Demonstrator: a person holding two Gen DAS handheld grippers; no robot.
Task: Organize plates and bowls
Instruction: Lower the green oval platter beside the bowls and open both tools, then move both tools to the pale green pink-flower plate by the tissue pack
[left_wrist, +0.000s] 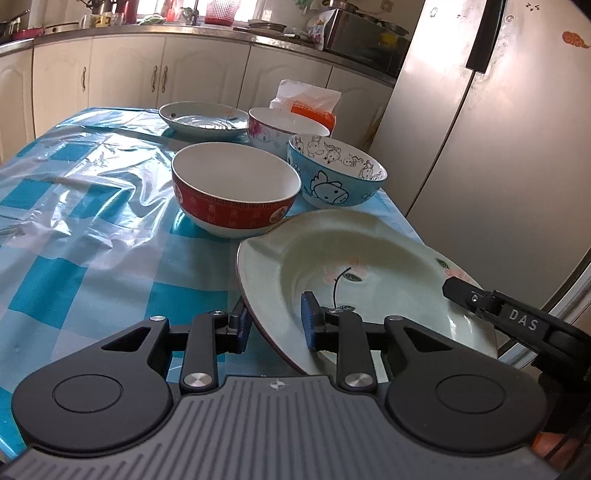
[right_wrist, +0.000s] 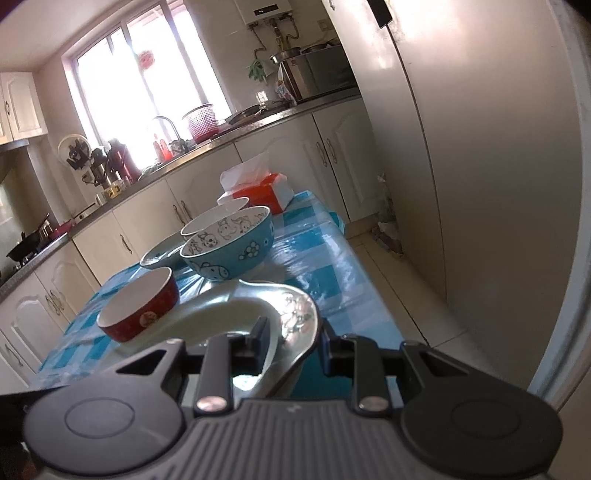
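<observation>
The left gripper (left_wrist: 275, 325) has its jaws narrowly set across the near rim of the green plate (left_wrist: 369, 266), one pad under the rim and one on the inner face. The right gripper (right_wrist: 291, 339) clamps the same plate's opposite rim between jaws at a narrow opening. The plate sits tilted at the near corner of the surface (left_wrist: 92, 240), its far edge close to the red bowl (left_wrist: 236, 195).

Risk: uneven pull between the two grips could twist the glazed rim out of the pads, and the plate would drop onto the surface or off its edge. Pushing it forward could knock the red bowl.

The plate, the red bowl and the blue bowl (left_wrist: 338, 171) appear empty. The floral bowl (left_wrist: 284, 127) and far plate (left_wrist: 203, 118) lie beyond, the latter also empty; the floral bowl's inside is only partly visible.
</observation>
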